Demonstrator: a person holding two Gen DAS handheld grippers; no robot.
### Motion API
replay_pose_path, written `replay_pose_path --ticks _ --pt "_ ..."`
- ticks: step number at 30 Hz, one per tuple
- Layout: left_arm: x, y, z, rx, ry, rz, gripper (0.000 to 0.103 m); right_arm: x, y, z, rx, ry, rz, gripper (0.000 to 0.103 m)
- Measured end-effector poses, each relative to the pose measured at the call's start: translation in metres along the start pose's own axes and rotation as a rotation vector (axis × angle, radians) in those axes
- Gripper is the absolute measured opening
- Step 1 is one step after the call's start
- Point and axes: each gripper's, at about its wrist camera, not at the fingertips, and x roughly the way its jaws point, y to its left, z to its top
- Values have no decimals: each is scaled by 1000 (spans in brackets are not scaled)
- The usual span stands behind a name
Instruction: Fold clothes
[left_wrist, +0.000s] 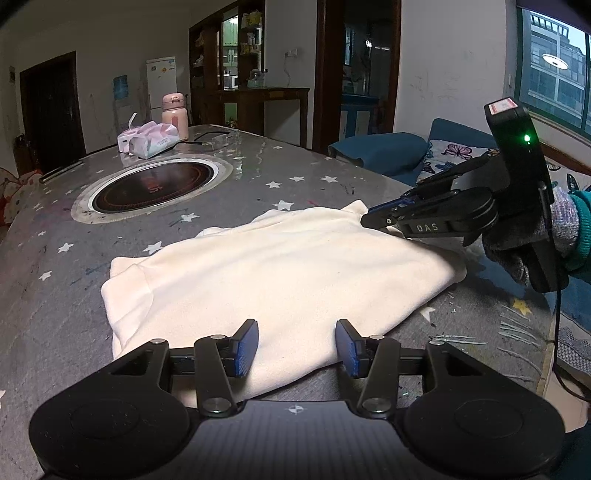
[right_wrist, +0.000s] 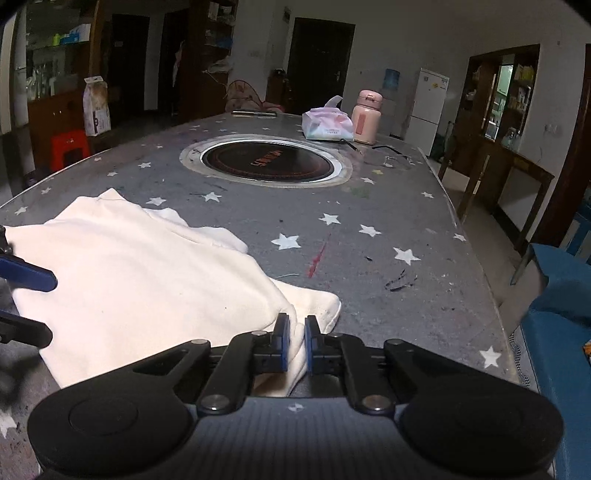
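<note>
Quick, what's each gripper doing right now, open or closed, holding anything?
Left gripper: open, jaws apart over the cream garment, gripping nothing.
Right gripper: shut on a corner of the garment.

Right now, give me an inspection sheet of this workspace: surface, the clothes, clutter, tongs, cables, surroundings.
Surface: grey star-print table cover, scuffed and marked, round hob set into it.
Job's things: cream garment lying partly folded near the table's front edge.
Clutter: tissue pack and pink flask at the far end.
Tongs: right tongs shut on a corner of the garment; left tongs open over its near edge, not pressing it.
Cables: black cable hanging from the right handle; a dark cord by the flask.
Surroundings: fridge, wooden cabinets, blue sofa, window.
</note>
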Motion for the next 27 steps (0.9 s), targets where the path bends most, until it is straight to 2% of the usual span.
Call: replay_pose_path --ticks 6,8,10,13,17,20,21,23,25,27 --pt "-15 17 6 -85 -28 12 52 -16 1 11 17 -44 37 11" --pt "-17 26 8 -119 -36 35 52 -19 3 17 30 -56 68 15" --pt "-17 36 6 -154 -31 57 52 -19 7 22 49 -62 108 25" --pt "-15 50 2 -213 -14 80 52 -9 16 25 60 -48 149 30" --pt "-20 56 -2 -215 -15 86 52 9 24 21 72 -7 166 32" --pt "-28 61 3 -226 -39 88 52 10 25 20 84 -10 161 36" --pt "-29 64 6 -232 -50 102 53 8 26 20 81 -17 158 42" --pt "-30 73 11 -249 -63 137 53 0 30 21 61 -35 157 44" --pt "-25 85 16 -281 -59 176 53 -7 37 22 36 -51 176 52" --pt "-17 95 19 -298 -47 200 51 -10 46 23 21 -59 208 53"
